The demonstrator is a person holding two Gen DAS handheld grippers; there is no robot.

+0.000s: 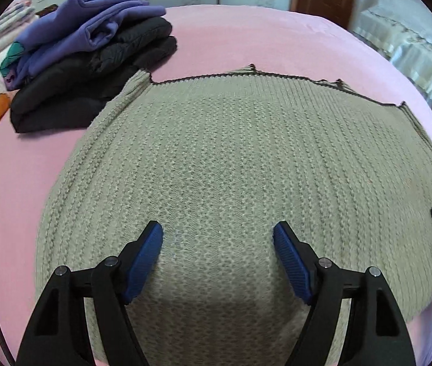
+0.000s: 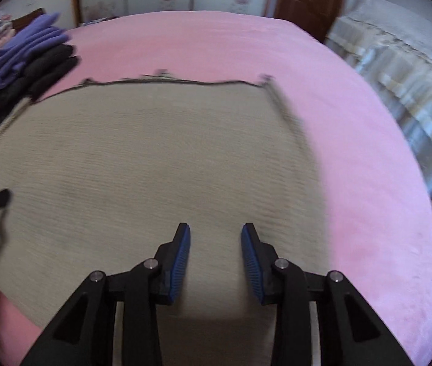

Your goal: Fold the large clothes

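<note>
Two grippers hang over one garment, and neither has hold of it. Our left gripper (image 1: 217, 238) stands with its jaws spread wide, nothing between the blue pads (image 1: 145, 253) but open air above the knit. Our right gripper (image 2: 215, 238) is released too, its jaws narrower, the pads clear of the cloth as far as the blurred right wrist view lets us judge.

Directly beneath and ahead of both sets of fingers lies the grey-green knitted sweater (image 1: 231, 158), spread flat on the pink bedspread (image 1: 246, 39). Its dark-trimmed edge (image 1: 203, 77) runs across the far side, well ahead of our fingertips. We read the flat, wide lay as deliberate: a large piece needs to be smoothed out before any fold will land square.

Ahead and to the left of the left gripper sits a pile of folded clothes (image 1: 94, 61), purple on black, its corner just touching or overlapping the sweater's far left edge; we cannot tell which. We judge it was parked there to keep finished pieces out of the working area.

Both grippers point steeply down at the near part of the sweater, side by side, probably so each can take one side of the garment for a matched fold.
</note>
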